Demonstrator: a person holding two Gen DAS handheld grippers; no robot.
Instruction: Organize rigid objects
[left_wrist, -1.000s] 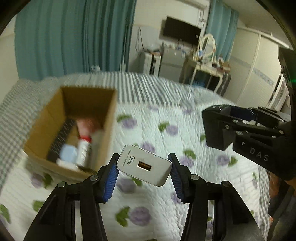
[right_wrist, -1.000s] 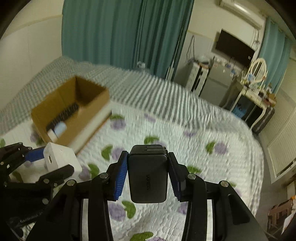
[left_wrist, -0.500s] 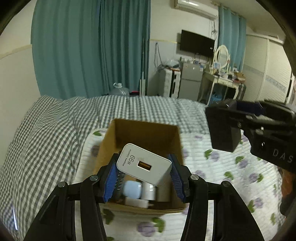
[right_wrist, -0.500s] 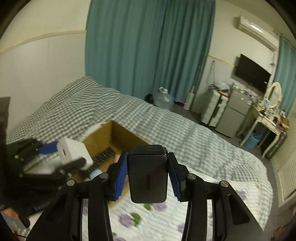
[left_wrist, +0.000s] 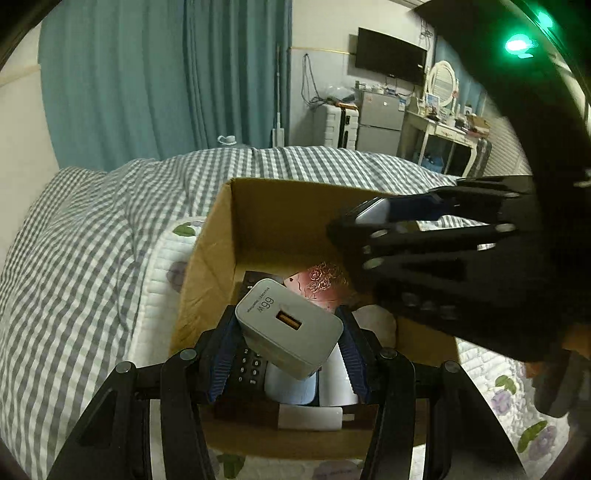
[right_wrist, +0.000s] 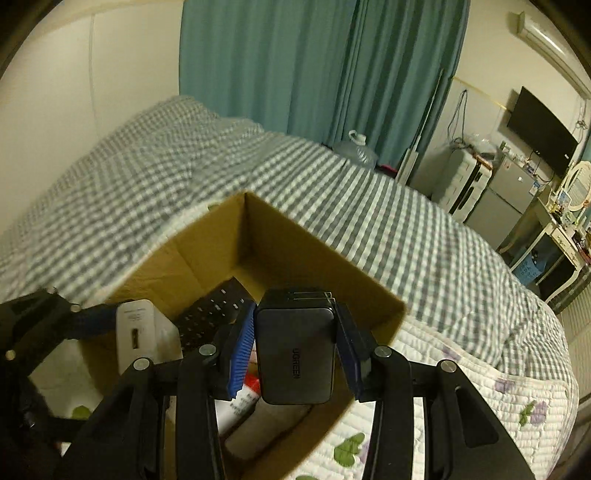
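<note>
Both grippers are hanging over the open cardboard box, which is sitting on the bed near the edge where the white flowered quilt is meeting the grey checked blanket. The left gripper is pinching a white charger, marked 66W, tight between its blue pads, tilted, above the near end of the box. The right gripper is clamping a black charger, lettered UGREEN, upright between its fingers, over the box's right side. Inside the box, a black remote is lying along the left wall, and a pink patterned case and some white bottles are lying beside it.
</note>
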